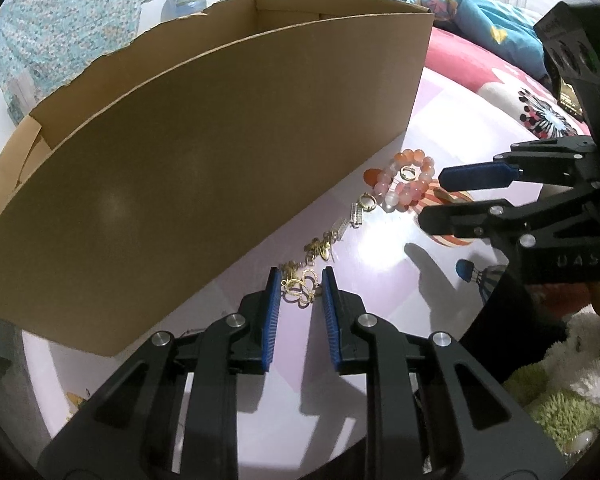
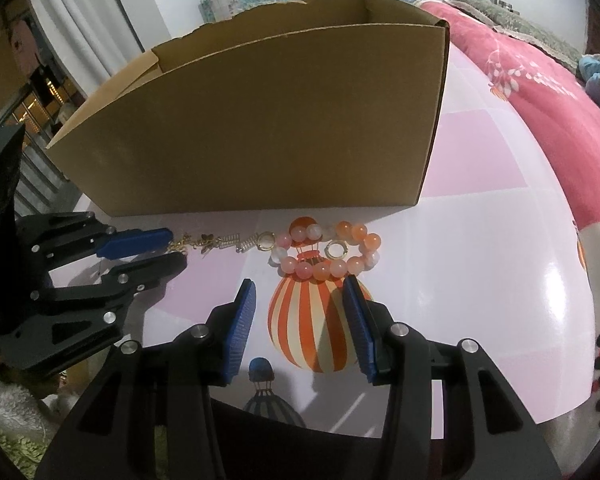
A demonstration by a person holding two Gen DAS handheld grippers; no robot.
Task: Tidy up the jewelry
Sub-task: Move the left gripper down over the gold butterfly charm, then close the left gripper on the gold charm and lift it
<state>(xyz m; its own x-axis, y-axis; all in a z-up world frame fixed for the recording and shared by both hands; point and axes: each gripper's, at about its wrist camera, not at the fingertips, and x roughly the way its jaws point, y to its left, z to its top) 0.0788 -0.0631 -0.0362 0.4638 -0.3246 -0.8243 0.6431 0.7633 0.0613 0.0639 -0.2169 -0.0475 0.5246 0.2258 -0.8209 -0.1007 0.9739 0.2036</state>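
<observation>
Left gripper [image 1: 298,290] brackets a small gold filigree butterfly-shaped piece [image 1: 300,286] on the glossy balloon-print table [image 1: 380,264]; blue ribbed pads [image 1: 330,300] sit just beside it, gap narrow, not clearly pinching (likely lining up a pick). Right gripper [image 2: 300,300] is spread and empty, near the peach-and-pink glass-bead bracelet [image 2: 326,252]. Jewelry lies in a row along the open brown cardboard box [image 2: 260,120], probably the destination.
</observation>
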